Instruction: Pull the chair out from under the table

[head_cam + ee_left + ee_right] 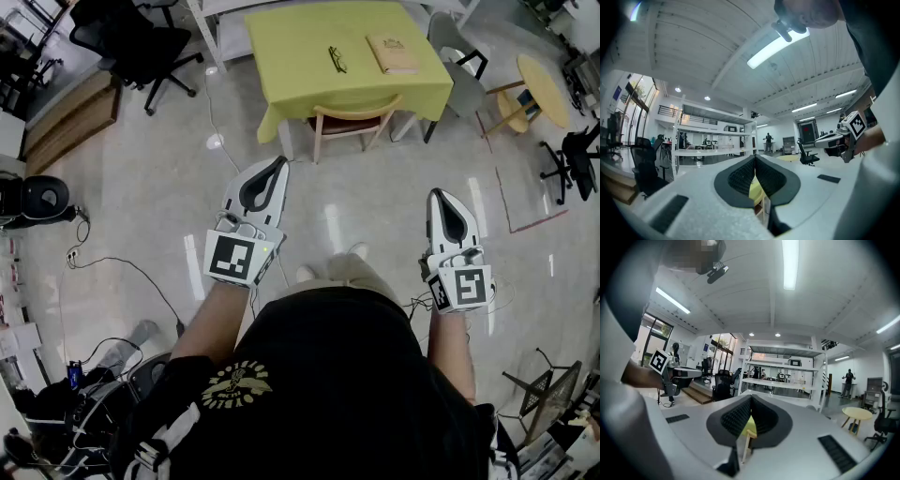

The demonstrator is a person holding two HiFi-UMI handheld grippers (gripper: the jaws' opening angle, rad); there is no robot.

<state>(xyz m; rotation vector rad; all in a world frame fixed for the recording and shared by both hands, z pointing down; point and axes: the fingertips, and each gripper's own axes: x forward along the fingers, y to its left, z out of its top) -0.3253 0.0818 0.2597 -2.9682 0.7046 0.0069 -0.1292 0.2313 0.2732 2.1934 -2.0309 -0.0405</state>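
Floor: pale, glossy workshop floor (pixel 141 187), bare between the person and the furniture.
Chair: wooden chair (pixel 353 120), tucked under the near edge of the table, back rail facing the person, far ahead of both grippers.
Table: table (pixel 309 56) under a yellow cloth, with glasses (pixel 337 59) and a book (pixel 393 53) lying on top.
Left gripper: left gripper (pixel 279 161) held level, jaws pressed together on nothing, well short of the chair.
Right gripper: right gripper (pixel 439 193) likewise level, jaws together and empty.
Step in hand: approach. Judged best done by spreading the jaws, clamping the top back rail, then drawing straight toward the near side so the legs clear the cloth hem.
Room to move: open floor behind the chair. A grey chair (pixel 459 66) stands close on the right, and a floor cable (pixel 141 272) lies on the near left.
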